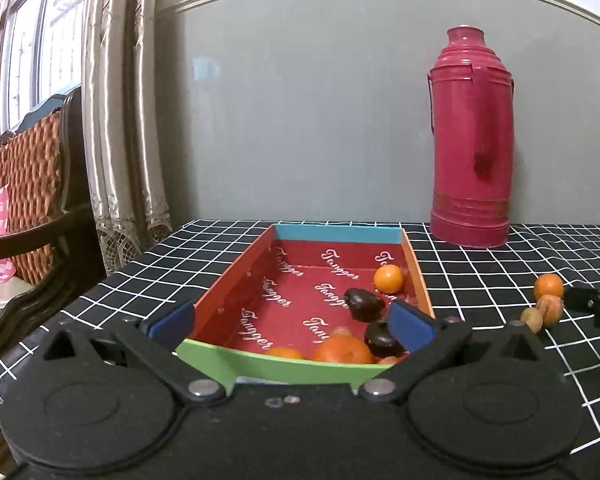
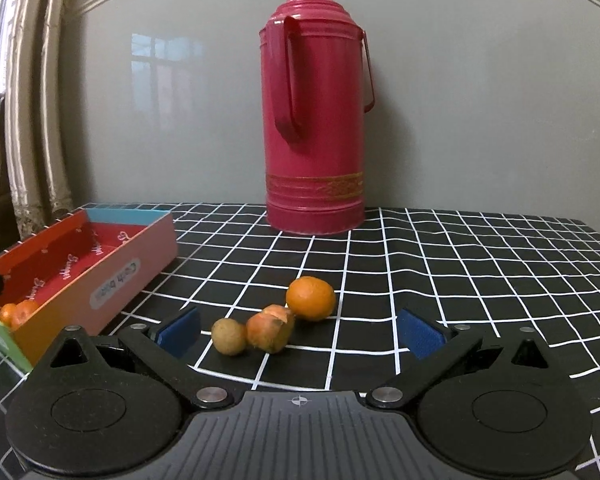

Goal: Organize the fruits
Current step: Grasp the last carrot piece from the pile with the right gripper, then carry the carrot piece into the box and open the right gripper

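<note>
Right gripper (image 2: 298,330) sits low over the checked tablecloth (image 2: 440,264), jaws spread wide and empty, level, pointed at the far wall. Three fruits lie between its blue pads (image 2: 182,330): small tan fruit (image 2: 229,336) touching a peeling orange-brown fruit (image 2: 271,328), which touches the orange (image 2: 311,298) just beyond.

Left gripper (image 1: 292,322) also spread, holding nothing; its pads straddle the near green end of the tray (image 1: 260,364), apparently not clamping it. Tray already holds oranges and two dark fruits (image 1: 364,304), at left of the loose cluster.

Risks, judged:
- The three fruits touch, so closing on one likely nudges or rolls its neighbours.
- Round fruit may squirt from flat pads.
- Peeling skin may tear or slip.
- Unheld tray could slide if bumped.
- Red thermos (image 2: 318,120) stands well beyond; low concern.
</note>
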The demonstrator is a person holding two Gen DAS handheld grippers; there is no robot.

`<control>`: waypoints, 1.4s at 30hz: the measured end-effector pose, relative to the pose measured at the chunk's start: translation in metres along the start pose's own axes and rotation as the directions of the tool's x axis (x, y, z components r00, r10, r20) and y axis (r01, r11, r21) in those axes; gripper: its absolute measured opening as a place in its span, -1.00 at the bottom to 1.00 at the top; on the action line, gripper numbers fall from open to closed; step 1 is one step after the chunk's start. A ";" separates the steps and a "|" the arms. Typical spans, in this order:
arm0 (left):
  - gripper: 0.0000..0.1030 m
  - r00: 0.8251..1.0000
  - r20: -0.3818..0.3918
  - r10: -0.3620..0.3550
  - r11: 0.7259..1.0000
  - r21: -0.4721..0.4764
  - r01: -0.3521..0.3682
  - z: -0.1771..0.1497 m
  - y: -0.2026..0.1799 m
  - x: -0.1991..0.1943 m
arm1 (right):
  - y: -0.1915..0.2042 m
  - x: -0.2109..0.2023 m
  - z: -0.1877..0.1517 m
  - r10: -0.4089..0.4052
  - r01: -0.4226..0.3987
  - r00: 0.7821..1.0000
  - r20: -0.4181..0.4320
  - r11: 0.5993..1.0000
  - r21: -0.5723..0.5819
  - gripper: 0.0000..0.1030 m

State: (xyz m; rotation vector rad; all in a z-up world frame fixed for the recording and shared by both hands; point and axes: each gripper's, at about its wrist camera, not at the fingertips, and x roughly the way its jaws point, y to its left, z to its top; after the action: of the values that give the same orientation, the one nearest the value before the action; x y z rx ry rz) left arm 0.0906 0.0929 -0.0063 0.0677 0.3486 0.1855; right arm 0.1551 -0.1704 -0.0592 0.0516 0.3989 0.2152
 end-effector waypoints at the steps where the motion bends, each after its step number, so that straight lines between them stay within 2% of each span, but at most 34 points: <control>1: 0.88 1.000 0.002 0.000 1.000 -0.003 0.000 0.000 0.001 0.000 | 0.000 0.003 0.001 -0.004 0.004 1.000 -0.003 1.000 0.008 1.00; 7: 0.88 1.000 0.003 -0.003 1.000 -0.002 0.003 -0.001 0.006 -0.001 | 0.003 0.014 0.005 -0.009 0.009 1.000 -0.016 0.999 0.041 0.96; 9: 0.88 1.000 0.004 -0.004 1.000 -0.006 0.004 -0.001 0.009 -0.001 | 0.005 0.018 0.007 0.000 0.001 1.000 -0.022 0.999 0.045 0.46; 13: 0.88 1.000 0.008 0.000 1.000 -0.012 0.000 -0.002 0.014 -0.002 | 0.002 0.032 0.010 0.008 -0.003 0.998 -0.060 0.996 0.086 0.34; 16: 0.88 1.000 0.007 0.004 1.000 -0.012 -0.004 -0.002 0.016 -0.001 | -0.001 0.041 0.012 0.018 -0.008 0.996 -0.084 0.993 0.119 0.17; 21: 0.88 1.000 0.006 0.001 1.000 -0.013 -0.001 -0.001 0.017 -0.001 | -0.004 0.053 0.010 0.037 -0.014 0.990 -0.138 0.987 0.162 -0.32; 25: 0.88 1.000 0.008 -0.003 1.000 -0.009 0.004 -0.001 0.015 -0.002 | -0.003 0.060 0.005 0.054 -0.024 0.982 -0.179 0.986 0.165 -0.46; 26: 0.88 1.000 0.008 -0.003 1.000 -0.009 0.003 -0.001 0.015 -0.002 | -0.002 0.060 0.005 0.060 -0.031 0.982 -0.180 0.987 0.158 -0.56; 31: 0.88 1.000 0.014 0.001 1.000 -0.017 -0.001 -0.001 0.016 -0.004 | 0.010 0.050 0.007 0.063 -0.047 0.987 -0.150 0.993 0.106 -0.56; 42: 0.88 0.999 0.016 0.034 0.999 -0.030 -0.034 -0.002 0.026 -0.008 | 0.025 0.031 0.016 0.110 -0.104 0.991 -0.076 0.992 0.077 -0.55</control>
State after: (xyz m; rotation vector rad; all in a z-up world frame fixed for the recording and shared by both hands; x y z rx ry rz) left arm 0.0777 0.1166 -0.0032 0.0460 0.3283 0.2237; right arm 0.1840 -0.1397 -0.0538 0.1367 0.4847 0.3096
